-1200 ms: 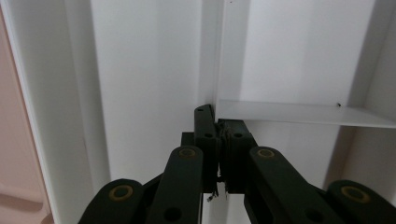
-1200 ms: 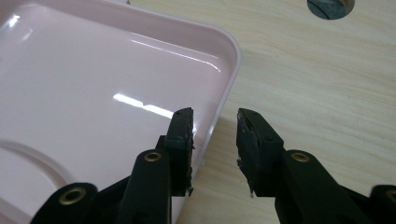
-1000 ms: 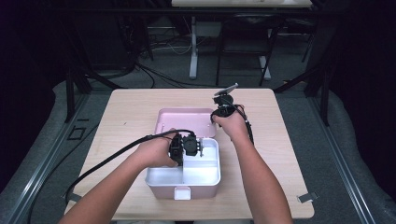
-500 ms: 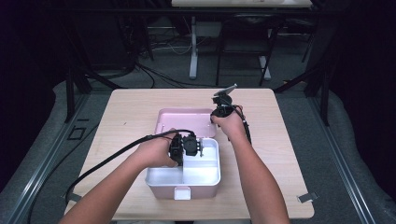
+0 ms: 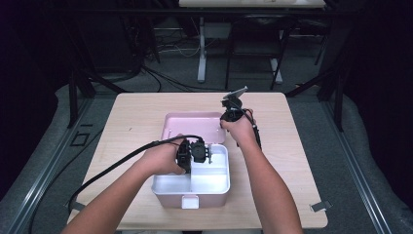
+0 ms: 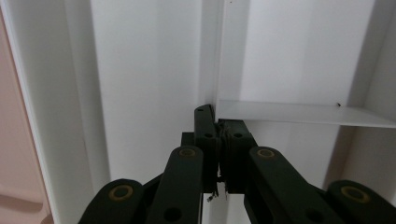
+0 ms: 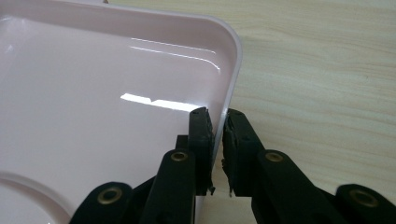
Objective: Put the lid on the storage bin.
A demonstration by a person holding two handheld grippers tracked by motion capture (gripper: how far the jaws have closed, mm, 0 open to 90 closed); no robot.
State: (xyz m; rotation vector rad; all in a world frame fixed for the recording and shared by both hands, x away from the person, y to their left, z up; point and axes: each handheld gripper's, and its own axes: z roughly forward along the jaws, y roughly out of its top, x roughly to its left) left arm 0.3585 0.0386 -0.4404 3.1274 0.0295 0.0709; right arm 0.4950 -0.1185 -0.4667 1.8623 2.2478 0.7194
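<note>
Wooden table (image 5: 136,122): right gripper (image 7: 217,122) pinching pink lid (image 7: 93,116) rim.

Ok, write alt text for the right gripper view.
The right gripper has just closed its two black jaws on the rim of a pink lid, one jaw inside the edge and one outside. The glossy lid lies open on a pale wooden table.

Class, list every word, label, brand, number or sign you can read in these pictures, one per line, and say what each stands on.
None: no readable text in any view.
The pink lid is plain, with glare only.
The white box and its divider are blank.
The clasp at the box front bears no mark that can be made out.
The left gripper and right gripper show bare rivets, no lettering.
</note>
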